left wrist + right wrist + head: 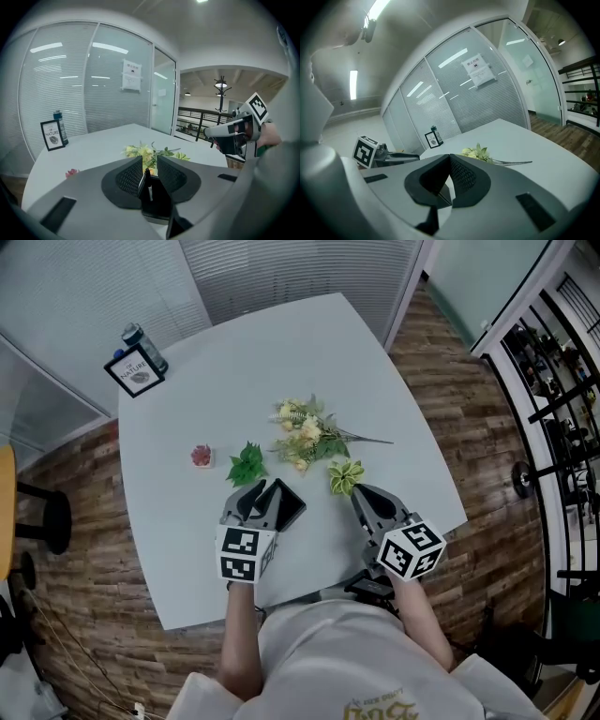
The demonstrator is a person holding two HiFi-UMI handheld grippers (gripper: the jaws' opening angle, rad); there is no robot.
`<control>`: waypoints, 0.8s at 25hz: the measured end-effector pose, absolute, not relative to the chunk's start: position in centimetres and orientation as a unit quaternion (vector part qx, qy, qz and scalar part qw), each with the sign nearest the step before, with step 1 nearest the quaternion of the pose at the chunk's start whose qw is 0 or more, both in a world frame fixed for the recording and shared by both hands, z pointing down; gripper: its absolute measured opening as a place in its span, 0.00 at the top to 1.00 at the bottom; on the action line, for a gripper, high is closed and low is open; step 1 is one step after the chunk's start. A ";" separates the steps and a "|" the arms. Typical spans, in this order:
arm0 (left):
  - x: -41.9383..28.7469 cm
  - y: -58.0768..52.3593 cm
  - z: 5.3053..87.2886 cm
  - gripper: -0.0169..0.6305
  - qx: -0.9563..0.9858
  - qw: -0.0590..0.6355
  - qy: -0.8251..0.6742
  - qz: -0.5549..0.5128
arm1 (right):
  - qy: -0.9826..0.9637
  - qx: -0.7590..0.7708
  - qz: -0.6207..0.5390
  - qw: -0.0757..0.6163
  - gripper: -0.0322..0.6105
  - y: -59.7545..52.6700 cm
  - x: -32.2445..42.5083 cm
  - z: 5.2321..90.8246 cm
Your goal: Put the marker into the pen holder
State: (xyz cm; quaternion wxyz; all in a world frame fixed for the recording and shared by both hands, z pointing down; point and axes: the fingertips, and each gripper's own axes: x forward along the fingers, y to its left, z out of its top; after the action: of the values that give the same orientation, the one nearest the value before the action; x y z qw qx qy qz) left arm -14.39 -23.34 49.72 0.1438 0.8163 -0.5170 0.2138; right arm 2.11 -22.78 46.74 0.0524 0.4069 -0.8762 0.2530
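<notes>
Now the left gripper (258, 491) hovers at the near side of the table (281, 352), over the black holder (286, 505). Its jaws stand apart with the marker (148, 185) upright between them, close to the left pad but not pinched, its lower end down in the holder. To the right, the right gripper (361, 493) has its jaws together on nothing. Flowers (305, 432) lie just beyond.

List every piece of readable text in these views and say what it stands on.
"NATURE": on the framed card beside the bottle; its smaller print is too small to read.
Paper sheet on the glass wall: too blurred to read.
Print on the person's shirt: cut off, unreadable.
</notes>
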 end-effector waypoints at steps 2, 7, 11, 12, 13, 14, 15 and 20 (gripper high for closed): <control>-14.5 -22.6 49.1 0.83 0.818 0.145 -0.519 0.201 | -0.879 0.407 0.244 0.049 0.92 -22.3 2.0 46.1; -14.5 -20.8 47.3 0.93 0.824 0.148 -0.525 0.155 | -0.885 0.407 0.224 0.042 0.92 -21.4 1.6 44.9; -15.0 -19.7 45.9 0.95 0.823 0.143 -0.534 0.130 | -0.887 0.408 0.213 0.038 0.92 -20.7 1.3 44.1; -15.2 -19.6 45.6 0.95 0.822 0.142 -0.536 0.127 | -0.888 0.408 0.210 0.037 0.92 -20.6 1.2 43.9; -15.3 -19.4 45.5 0.95 0.822 0.142 -0.537 0.124 | -0.889 0.408 0.207 0.036 0.92 -20.5 1.0 43.8; -15.4 -19.3 45.4 0.95 0.822 0.142 -0.538 0.122 | -0.889 0.407 0.205 0.035 0.92 -20.3 0.9 43.6; -15.5 -19.1 45.4 0.95 0.822 0.142 -0.538 0.120 | -0.890 0.406 0.203 0.035 0.92 -20.2 0.7 43.5; -15.7 -18.5 45.1 0.95 0.822 0.145 -0.538 0.117 | -0.893 0.403 0.196 0.033 0.92 -19.5 0.3 42.8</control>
State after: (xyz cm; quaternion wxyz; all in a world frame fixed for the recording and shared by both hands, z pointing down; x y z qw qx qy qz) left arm -15.66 -18.53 45.10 0.1448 0.8221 -0.5381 0.1168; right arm 0.34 -19.45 42.82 0.0330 0.4030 -0.8933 0.1961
